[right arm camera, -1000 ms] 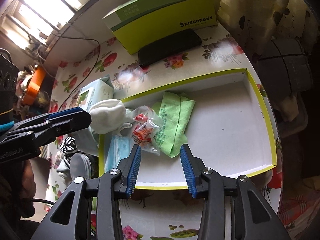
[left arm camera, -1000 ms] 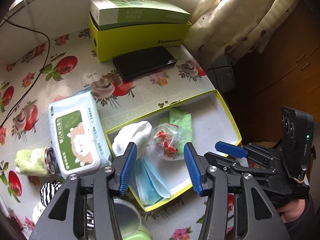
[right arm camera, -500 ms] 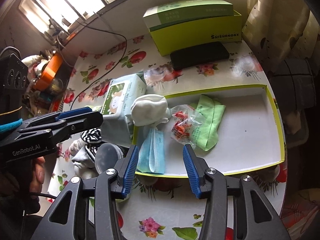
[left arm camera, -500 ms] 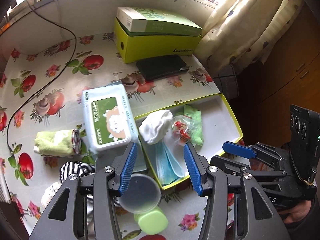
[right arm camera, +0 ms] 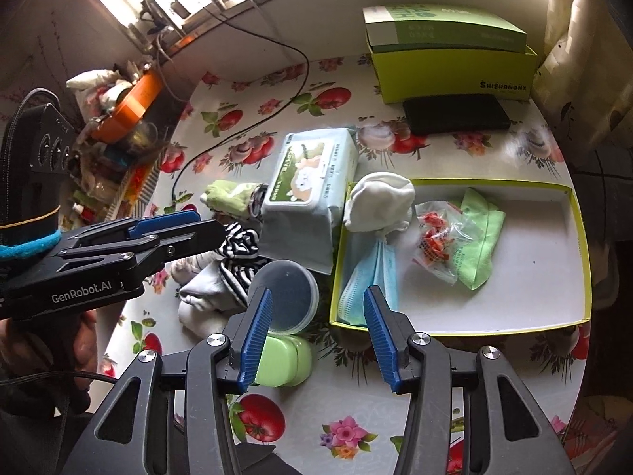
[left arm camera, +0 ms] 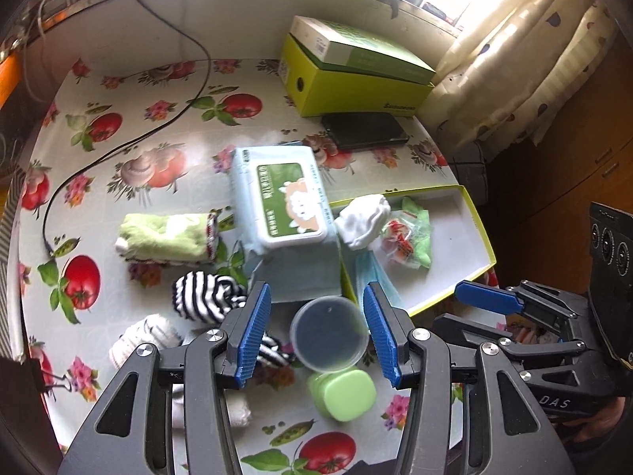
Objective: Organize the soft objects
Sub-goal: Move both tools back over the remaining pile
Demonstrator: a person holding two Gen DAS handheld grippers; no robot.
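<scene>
Two grippers, left gripper (left arm camera: 317, 334) and right gripper (right arm camera: 317, 334), hover empty with jaws apart over a fruit-print tablecloth (left arm camera: 158, 150) beneath a window, perhaps curtained, where the yellow-rimmed tray (right arm camera: 584, 245) holds a white sock (right arm camera: 379, 198).

Black grippers (right arm camera: 316, 334) w/ ribbed blue pads (right arm camera: 257, 340), silver screws, white "GenRobot.AI" marking.

**A lived-in home, by a window**

The tabletop (left arm camera: 166, 150) wears a plastic cloth printed with tomatoes, mushrooms and flowers. At the upper right of the left wrist view hangs a cream spotted curtain (left arm camera: 526, 51) beside a dark wooden cabinet (left arm camera: 569, 182). A wet-wipes pack (left arm camera: 281, 198), rolled socks (left arm camera: 205, 301) and a cluttered windowsill (right arm camera: 130, 91) at upper left speak of everyday housekeeping.
</scene>
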